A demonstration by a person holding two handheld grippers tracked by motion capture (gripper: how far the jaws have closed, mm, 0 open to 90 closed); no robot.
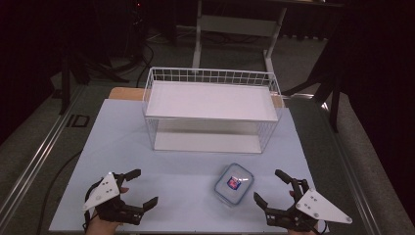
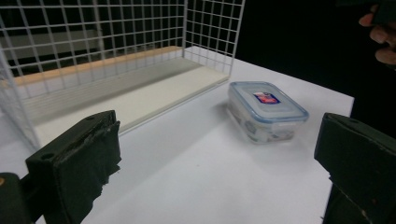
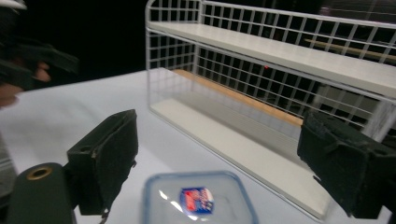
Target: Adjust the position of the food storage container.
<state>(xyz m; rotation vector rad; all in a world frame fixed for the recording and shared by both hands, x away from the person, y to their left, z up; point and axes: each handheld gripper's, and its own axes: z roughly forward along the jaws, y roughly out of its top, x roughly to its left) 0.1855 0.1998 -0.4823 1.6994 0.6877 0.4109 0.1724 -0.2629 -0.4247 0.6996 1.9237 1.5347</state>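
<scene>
Both grippers spread, empty: left gripper [image 1: 138, 188], right gripper [image 1: 270, 188]. Container [image 1: 234, 183] sits near table [image 1: 122, 142] front edge, right of centre, before wire shelf [image 1: 210, 105]. Right should straddle its short sides squarely, low.

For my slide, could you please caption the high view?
Two open grippers flank a lidded container before a wire shelf.

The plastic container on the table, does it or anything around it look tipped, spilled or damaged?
Nothing stands out. The plastic container sits flat on the table with its lid closed, in front of the upright white wire rack, whose shelves are bare. No spill shows. It lies slightly angled to the table edge, nothing more.
</scene>
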